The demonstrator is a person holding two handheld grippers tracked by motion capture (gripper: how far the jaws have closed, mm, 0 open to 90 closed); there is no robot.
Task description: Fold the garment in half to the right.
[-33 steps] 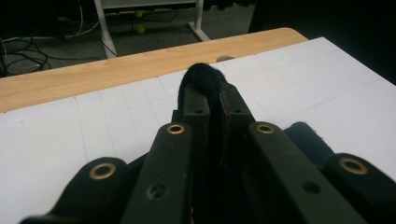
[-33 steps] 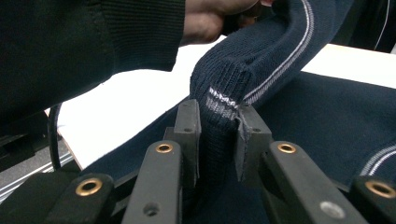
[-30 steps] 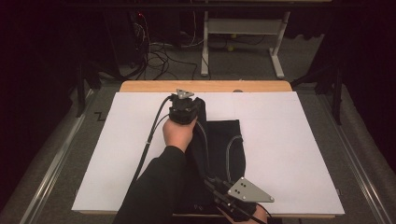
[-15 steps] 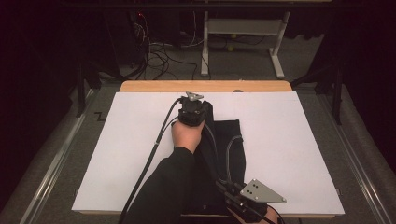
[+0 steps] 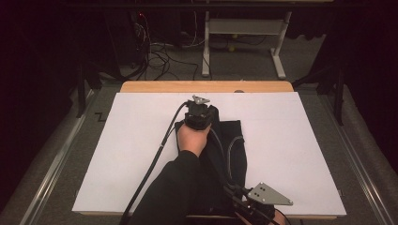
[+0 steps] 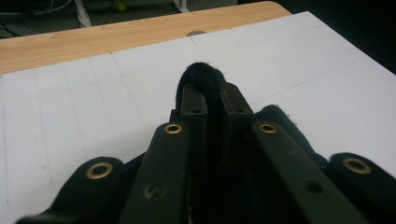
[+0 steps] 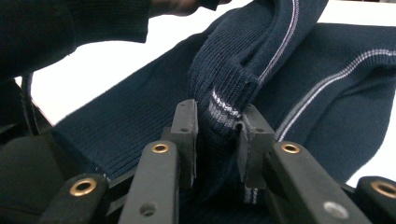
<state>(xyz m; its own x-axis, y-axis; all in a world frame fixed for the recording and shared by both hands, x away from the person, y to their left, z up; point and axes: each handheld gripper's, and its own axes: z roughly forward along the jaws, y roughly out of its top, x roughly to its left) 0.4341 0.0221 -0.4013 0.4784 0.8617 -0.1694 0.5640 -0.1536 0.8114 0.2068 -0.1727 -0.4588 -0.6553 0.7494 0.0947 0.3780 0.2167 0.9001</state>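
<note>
A dark navy knitted garment (image 5: 233,140) with thin pale stripes lies stretched along the middle of the white board (image 5: 131,154). At its far end my left gripper (image 5: 201,107) is shut on a bunched fold of the dark cloth (image 6: 201,77), which pokes out past the fingertips of that gripper (image 6: 211,100). Near the front edge my right gripper (image 5: 233,190) is shut on a striped ribbed edge of the garment (image 7: 327,88), pinched between its pads at the gripper's tip (image 7: 217,121). A dark sleeve hides part of the cloth.
The white board lies on a wooden table whose bare strip (image 5: 206,86) shows at the far side. Metal rails (image 5: 70,140) flank both sides of the board. Cables (image 5: 155,56) and a white desk frame (image 5: 244,33) are on the floor beyond.
My left gripper has moved farther from the person toward the board's far edge, drawing the cloth out longer. The right gripper has shifted slightly right and nearer the front edge.
</note>
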